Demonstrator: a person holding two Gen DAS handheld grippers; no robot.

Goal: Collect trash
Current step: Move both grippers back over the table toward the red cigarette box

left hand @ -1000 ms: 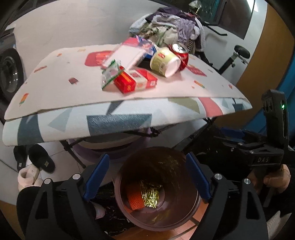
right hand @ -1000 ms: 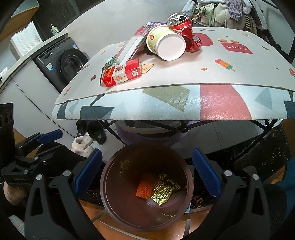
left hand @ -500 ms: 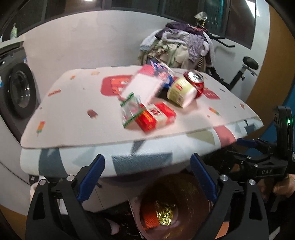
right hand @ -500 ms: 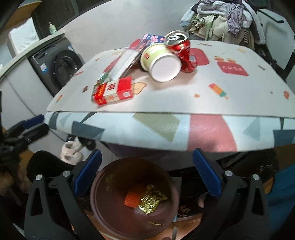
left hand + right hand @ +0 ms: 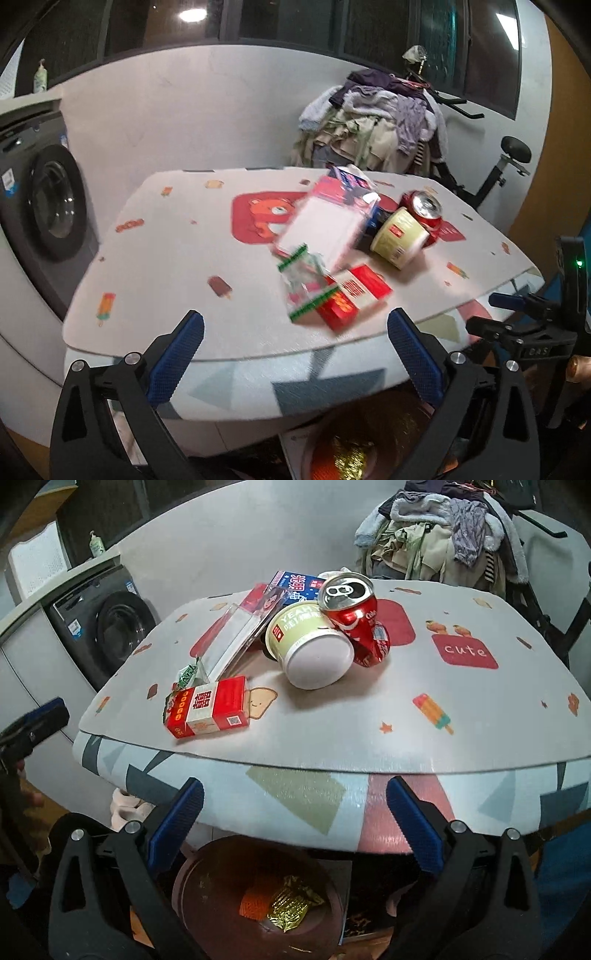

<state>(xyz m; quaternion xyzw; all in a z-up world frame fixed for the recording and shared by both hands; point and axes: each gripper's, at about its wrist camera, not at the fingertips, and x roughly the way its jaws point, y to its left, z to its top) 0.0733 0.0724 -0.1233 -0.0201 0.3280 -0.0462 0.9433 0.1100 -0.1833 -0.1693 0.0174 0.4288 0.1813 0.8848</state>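
Observation:
Trash lies on a patterned table point(image 5: 177, 258) point(image 5: 461, 716): a red and white cigarette box point(image 5: 351, 299) point(image 5: 208, 710), a green-edged clear wrapper point(image 5: 304, 284) point(image 5: 188, 674), a cream cup on its side point(image 5: 400, 238) point(image 5: 314, 646), a red soda can point(image 5: 424, 212) point(image 5: 354, 616) and a clear flat package point(image 5: 325, 225) point(image 5: 232, 640). A brown bin point(image 5: 221, 919) point(image 5: 369, 443) under the table holds an orange piece and a gold wrapper point(image 5: 291, 908). My left gripper point(image 5: 295, 347) and right gripper point(image 5: 295, 819) are open and empty, at the table's near edge.
A blue printed box point(image 5: 295, 585) lies behind the cup. A washing machine point(image 5: 44, 206) point(image 5: 107, 635) stands at the left. A pile of clothes point(image 5: 376, 125) point(image 5: 443, 528) sits on an exercise bike behind the table. Slippers point(image 5: 125, 808) lie on the floor.
Both grippers have risen from over the bin to the table's edge level. The trash on the table now lies ahead of them. Both stayed open.

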